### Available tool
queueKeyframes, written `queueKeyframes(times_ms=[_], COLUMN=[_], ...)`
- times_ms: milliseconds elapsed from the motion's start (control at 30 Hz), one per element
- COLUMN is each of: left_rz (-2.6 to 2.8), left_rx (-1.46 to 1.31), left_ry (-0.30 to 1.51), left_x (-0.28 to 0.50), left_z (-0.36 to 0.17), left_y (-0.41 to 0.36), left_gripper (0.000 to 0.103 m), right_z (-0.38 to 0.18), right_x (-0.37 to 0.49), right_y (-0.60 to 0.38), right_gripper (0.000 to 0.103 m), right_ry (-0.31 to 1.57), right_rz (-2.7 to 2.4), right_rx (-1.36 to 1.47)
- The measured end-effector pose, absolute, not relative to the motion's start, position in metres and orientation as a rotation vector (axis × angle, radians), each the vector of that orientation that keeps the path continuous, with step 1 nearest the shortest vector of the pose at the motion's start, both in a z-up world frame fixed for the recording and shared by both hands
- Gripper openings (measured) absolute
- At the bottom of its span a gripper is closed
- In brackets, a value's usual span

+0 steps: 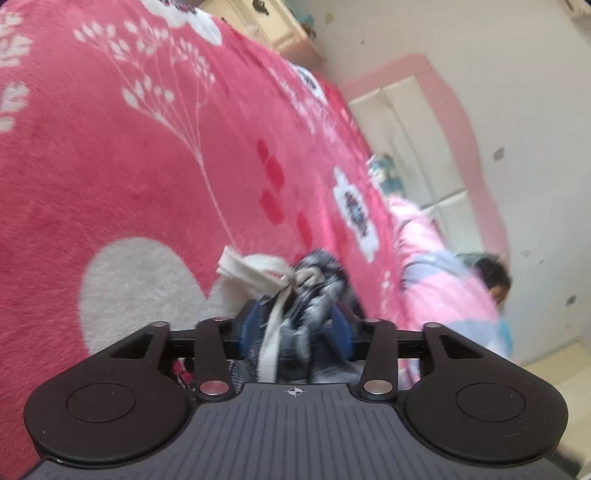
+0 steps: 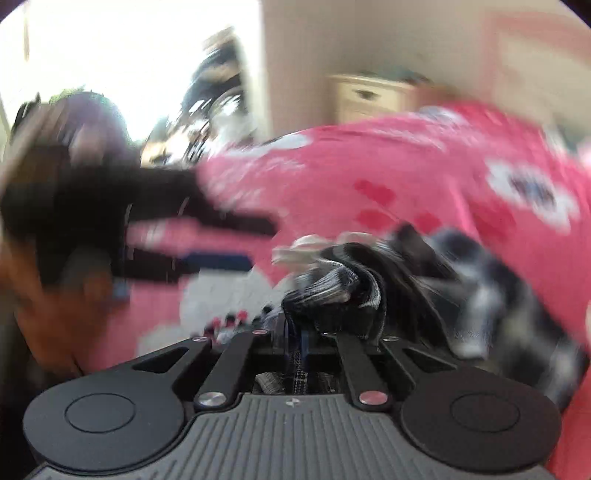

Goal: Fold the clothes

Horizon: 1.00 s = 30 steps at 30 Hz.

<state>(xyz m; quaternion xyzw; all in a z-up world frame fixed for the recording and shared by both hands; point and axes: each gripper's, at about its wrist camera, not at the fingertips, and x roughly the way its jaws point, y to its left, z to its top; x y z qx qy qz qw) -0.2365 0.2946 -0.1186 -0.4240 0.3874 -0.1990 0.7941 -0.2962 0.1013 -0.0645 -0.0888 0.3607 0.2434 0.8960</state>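
Note:
A black-and-white plaid garment [image 1: 317, 280] with a white drawstring [image 1: 251, 269] is bunched between the blue pads of my left gripper [image 1: 295, 328], which is shut on it above a pink floral blanket [image 1: 129, 166]. In the right wrist view my right gripper [image 2: 293, 336] is shut on the same plaid garment [image 2: 340, 291], which trails to the right over the blanket [image 2: 424, 166]. The other gripper [image 2: 155, 229] shows blurred at the left of that view, its jaws apart. Both views are motion-blurred.
A pink headboard with white panels [image 1: 417, 122] stands against the wall. A pink and blue quilt [image 1: 443, 266] lies by it. A cream nightstand [image 1: 280, 26] stands beyond the bed and also shows in the right wrist view [image 2: 369, 96]. A bright window [image 2: 129, 55] is at the left.

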Motion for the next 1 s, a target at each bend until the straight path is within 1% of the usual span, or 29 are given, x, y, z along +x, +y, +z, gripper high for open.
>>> queueKeyframes(times_ms=[33, 67, 100, 167, 233, 333, 433, 533, 633, 667, 800, 833, 1000], left_rz=[-0.434, -0.439, -0.442, -0.461, -0.484, -0.508, -0.533, -0.555, -0.574, -0.578, -0.593, -0.597, -0.602], left_rx=[-0.897, -0.885, -0.882, -0.891, -0.897, -0.889, -0.889, -0.898, -0.922, -0.929, -0.932, -0.923, -0.799], left_ry=[0.838, 0.846, 0.863, 0.895, 0.913, 0.932, 0.937, 0.918, 0.895, 0.888, 0.871, 0.872, 0.873], left_x=[-0.237, -0.238, -0.238, -0.236, -0.234, -0.230, -0.229, -0.228, -0.229, -0.229, -0.228, -0.228, -0.228], left_z=[-0.117, -0.116, -0.118, -0.122, -0.125, -0.128, -0.129, -0.127, -0.126, -0.126, -0.124, -0.124, -0.120], left_y=[0.295, 0.296, 0.295, 0.290, 0.286, 0.281, 0.279, 0.279, 0.280, 0.280, 0.279, 0.278, 0.265], left_gripper=[0.052, 0.054, 0.057, 0.057, 0.062, 0.064, 0.066, 0.068, 0.069, 0.069, 0.071, 0.071, 0.071], right_z=[-0.067, -0.069, -0.071, -0.072, -0.067, -0.059, -0.054, -0.061, -0.075, -0.080, -0.098, -0.103, -0.119], right_x=[-0.301, -0.306, -0.311, -0.322, -0.328, -0.329, -0.315, -0.292, -0.269, -0.261, -0.230, -0.224, -0.201], right_y=[0.109, 0.116, 0.123, 0.131, 0.128, 0.107, 0.060, 0.009, -0.028, -0.041, -0.090, -0.097, -0.082], right_gripper=[0.022, 0.035, 0.040, 0.043, 0.047, 0.048, 0.048, 0.049, 0.052, 0.057, 0.059, 0.059, 0.059], right_ry=[0.735, 0.723, 0.710, 0.672, 0.655, 0.688, 0.772, 0.851, 0.905, 0.921, 0.976, 0.994, 1.129], right_rz=[0.516, 0.528, 0.539, 0.556, 0.561, 0.550, 0.491, 0.386, 0.291, 0.258, 0.121, 0.099, 0.100], right_rx=[-0.233, -0.282, -0.331, -0.392, -0.397, -0.310, -0.036, 0.275, 0.508, 0.585, 0.895, 0.940, 0.937])
